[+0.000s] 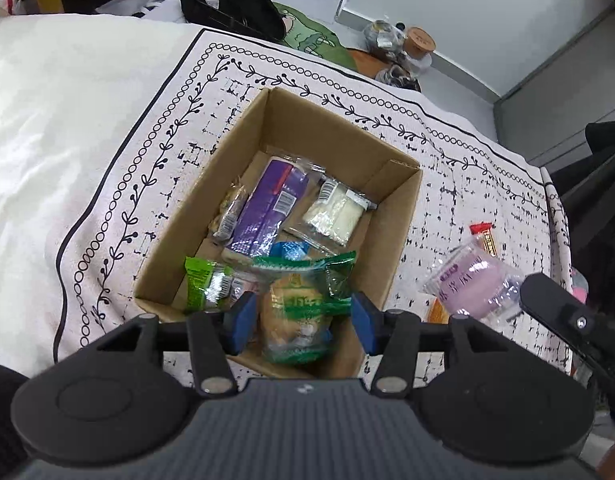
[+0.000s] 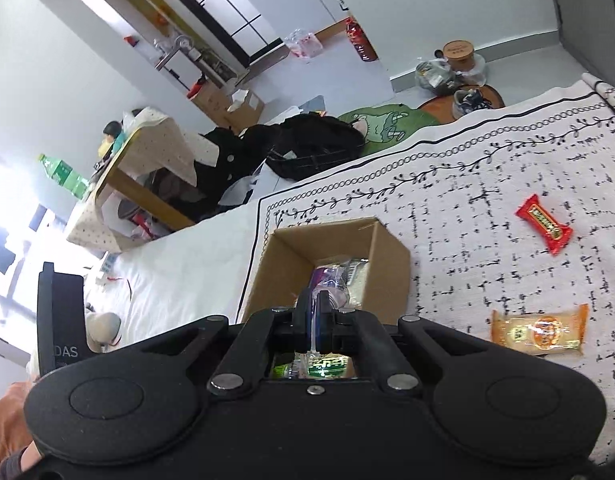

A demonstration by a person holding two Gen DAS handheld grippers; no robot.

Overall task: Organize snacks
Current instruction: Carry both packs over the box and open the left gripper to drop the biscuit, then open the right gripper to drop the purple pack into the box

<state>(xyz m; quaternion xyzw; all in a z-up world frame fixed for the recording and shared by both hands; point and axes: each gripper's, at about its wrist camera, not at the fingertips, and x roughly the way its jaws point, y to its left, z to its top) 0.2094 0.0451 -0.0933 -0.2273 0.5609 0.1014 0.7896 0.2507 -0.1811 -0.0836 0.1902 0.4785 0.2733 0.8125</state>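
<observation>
Patterned cloth (image 1: 467, 184) fills mid-frame; left tool (image 1: 299, 320), spread, frees a green bun (image 1: 297, 320) over the box (image 1: 391, 248), while right tool (image 2: 316, 316) pinches a purple packet (image 1: 473, 284) for boxing

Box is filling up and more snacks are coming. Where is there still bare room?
Inside the cardboard box, only the far end beyond the white packet shows bare floor; its near end is piled. The patterned cloth between box and red candy is open.

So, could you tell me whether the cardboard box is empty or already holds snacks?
Holds snacks: the open cardboard box contains a purple packet and a white packet.
</observation>
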